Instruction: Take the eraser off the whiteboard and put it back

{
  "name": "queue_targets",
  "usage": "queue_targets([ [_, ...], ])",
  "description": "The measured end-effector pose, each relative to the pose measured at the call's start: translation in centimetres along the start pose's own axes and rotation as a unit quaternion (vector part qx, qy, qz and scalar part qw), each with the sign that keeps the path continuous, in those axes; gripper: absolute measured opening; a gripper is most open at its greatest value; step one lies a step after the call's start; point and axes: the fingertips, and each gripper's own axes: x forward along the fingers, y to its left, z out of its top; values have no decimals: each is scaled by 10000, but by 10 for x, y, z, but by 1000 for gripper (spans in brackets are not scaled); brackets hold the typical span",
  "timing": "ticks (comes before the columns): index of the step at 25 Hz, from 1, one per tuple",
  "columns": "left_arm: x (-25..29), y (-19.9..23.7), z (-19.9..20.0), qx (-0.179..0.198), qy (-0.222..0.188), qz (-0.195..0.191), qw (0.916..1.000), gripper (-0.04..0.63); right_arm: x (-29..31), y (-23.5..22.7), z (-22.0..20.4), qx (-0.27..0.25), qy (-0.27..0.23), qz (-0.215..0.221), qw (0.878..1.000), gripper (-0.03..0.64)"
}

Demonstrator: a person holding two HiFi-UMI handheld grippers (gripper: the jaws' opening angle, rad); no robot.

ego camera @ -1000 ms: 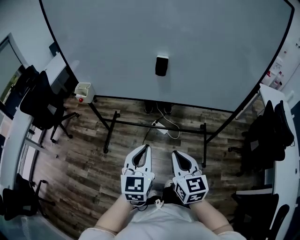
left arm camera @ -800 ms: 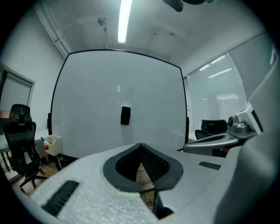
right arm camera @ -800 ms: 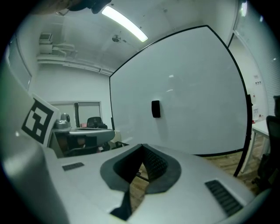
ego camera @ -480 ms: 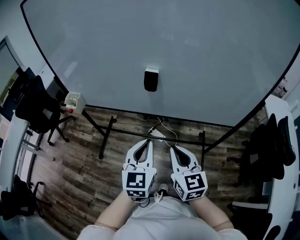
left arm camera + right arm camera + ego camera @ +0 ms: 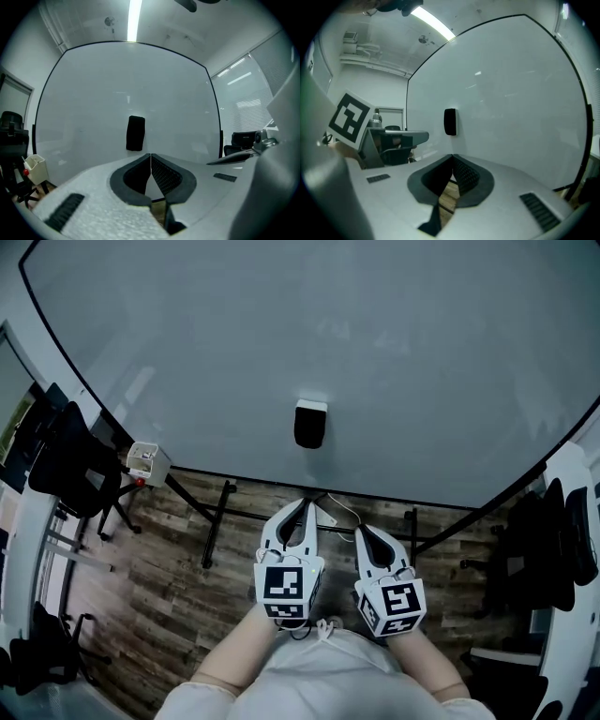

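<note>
Two shut claws, one eraser waiting on the board.

Both are closed on nothing: my left claw (image 5: 302, 507) and my right claw (image 5: 362, 532) hang side by side below the bottom edge of the large pale-grey whiteboard (image 5: 394, 352), apart from its face. The black rectangular felt eraser (image 5: 310, 424) sits upright on that whiteboard, low and near the middle, just above its dark bottom rim and almost straight ahead of my left claw. Standing on end, it leaves both long sides free, so I judge a sideways pinch suits it once I spread my jaws. The whiteboard is bare all round the eraser, with only the rim close beneath. Under the whiteboard stand black metal stand legs (image 5: 217, 526), and a small white box (image 5: 147, 460) hangs at its lower left corner, well clear.
</note>
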Motion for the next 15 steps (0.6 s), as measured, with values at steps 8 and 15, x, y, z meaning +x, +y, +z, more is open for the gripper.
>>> queue_targets([
  [8, 53, 18, 18, 95, -159, -441, 9989, 65, 35, -10, 20, -288, -144, -534, 9981, 28],
  [15, 90, 30, 24, 100, -54, -419, 9991, 285, 56, -25, 20, -170, -17, -850, 9962, 28],
])
